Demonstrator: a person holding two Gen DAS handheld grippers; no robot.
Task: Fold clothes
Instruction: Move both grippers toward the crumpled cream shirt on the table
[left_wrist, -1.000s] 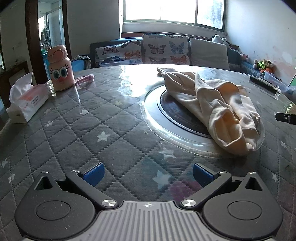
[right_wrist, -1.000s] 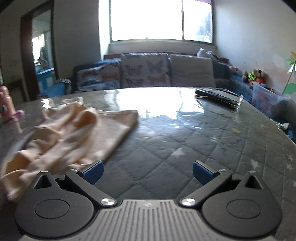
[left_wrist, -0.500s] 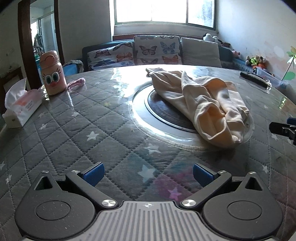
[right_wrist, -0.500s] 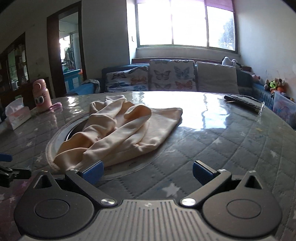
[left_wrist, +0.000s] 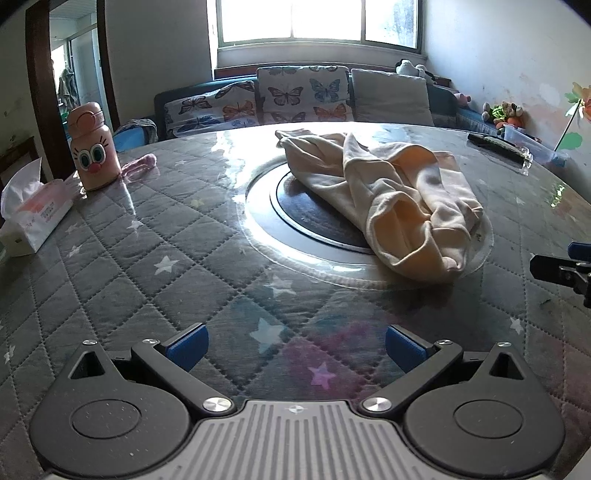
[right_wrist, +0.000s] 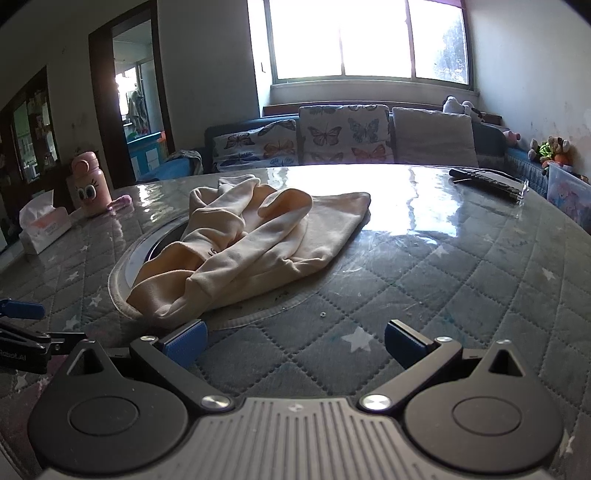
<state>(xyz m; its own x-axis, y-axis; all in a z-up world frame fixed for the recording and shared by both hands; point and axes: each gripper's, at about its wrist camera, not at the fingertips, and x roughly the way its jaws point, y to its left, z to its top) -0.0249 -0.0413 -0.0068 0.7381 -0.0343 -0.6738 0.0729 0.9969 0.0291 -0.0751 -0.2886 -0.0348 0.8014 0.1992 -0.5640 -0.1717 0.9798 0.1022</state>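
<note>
A cream garment (left_wrist: 391, 192) lies crumpled on the glass turntable (left_wrist: 258, 218) in the middle of the round quilt-covered table; it also shows in the right wrist view (right_wrist: 251, 251). My left gripper (left_wrist: 294, 347) is open and empty over the table's near side, well short of the garment. My right gripper (right_wrist: 294, 343) is open and empty, its left fingertip (right_wrist: 184, 338) just in front of the garment's near end. The right gripper's tip shows at the right edge of the left view (left_wrist: 561, 271); the left gripper shows at the left edge of the right view (right_wrist: 22, 325).
A pink bottle (left_wrist: 94, 147) and a tissue box (left_wrist: 31, 214) stand at the table's left. A remote (left_wrist: 496, 146) in a clear holder lies at the far right. A sofa with butterfly cushions (left_wrist: 303, 96) is behind the table.
Both grippers have drawn back and swung toward the garment, which now sits more centred in both views. Both stay open. The garment has not moved.
</note>
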